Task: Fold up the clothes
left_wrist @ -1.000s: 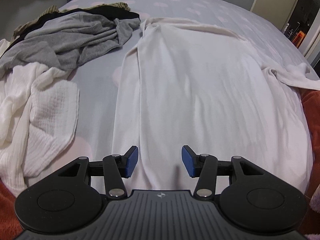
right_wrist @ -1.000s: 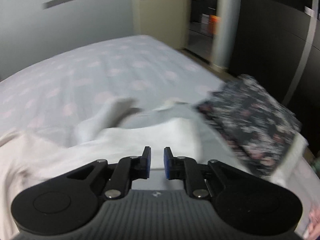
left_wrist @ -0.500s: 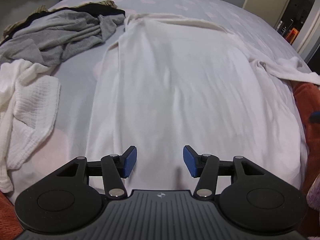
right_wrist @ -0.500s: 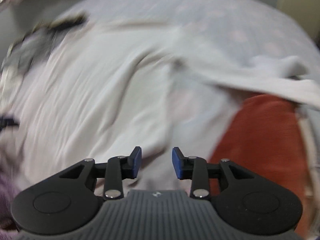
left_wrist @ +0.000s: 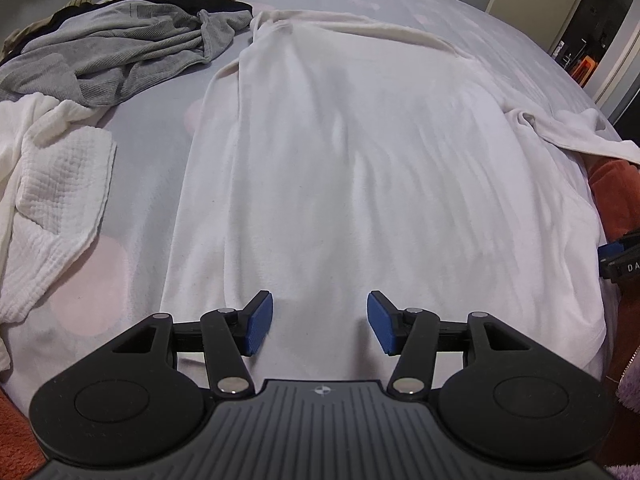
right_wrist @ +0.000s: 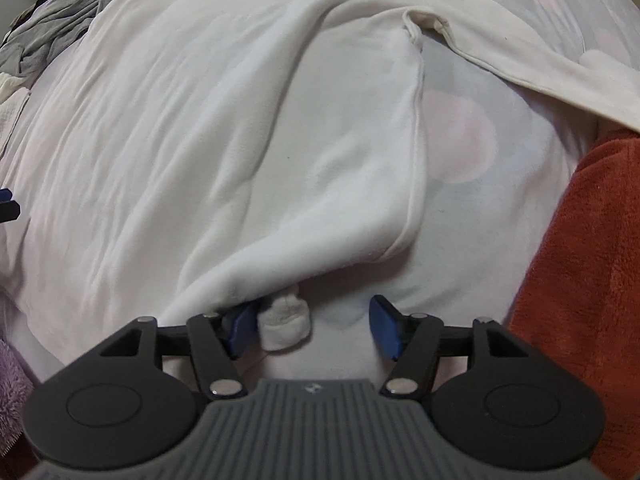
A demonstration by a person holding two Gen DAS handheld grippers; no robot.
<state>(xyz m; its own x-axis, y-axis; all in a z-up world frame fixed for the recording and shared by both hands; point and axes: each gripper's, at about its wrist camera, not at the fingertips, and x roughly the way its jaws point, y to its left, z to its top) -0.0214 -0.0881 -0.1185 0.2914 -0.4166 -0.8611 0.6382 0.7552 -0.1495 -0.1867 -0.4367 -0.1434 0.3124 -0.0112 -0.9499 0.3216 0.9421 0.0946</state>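
At the bed's (left_wrist: pixel 400 4) left edge lies a heap of waiting laundry: a white waffle-weave cloth (left_wrist: pixel 52 200) nearest, a crumpled grey garment (left_wrist: pixel 120 56) beyond it toward the far left corner, with something dark tucked behind. Next across, filling the middle of the bed, the white long-sleeved top (left_wrist: pixel 360 160) is spread flat with its hem at the near edge and its neck toward the far edge; its left side looks already turned in along a lengthwise crease, while its right sleeve (left_wrist: pixel 568 136) trails loose toward the right edge, where a rust-coloured blanket (right_wrist: pixel 580 260) hangs. The left hand-held gripper (left_wrist: pixel 320 322) hovers over the hem a little left of centre, its jaws moderately apart with only flat cloth below them and nothing pinched. The right hand-held gripper (right_wrist: pixel 314 326) sits at the hem's right corner, where a small bunched nub of the white fabric (right_wrist: pixel 286 322) rests against its left pad; its jaws are opening, and the nub lies between them without being pressed from both sides (so I read it as unheld). My judgement is that the step in hand is preparing this top, with the right side and sleeve yet to be folded inward. The next move likely calls for a firm pinch on the right side or the stray sleeve, then carrying it across the body so the fold lands parallel to the left crease, without dragging the smoothed middle
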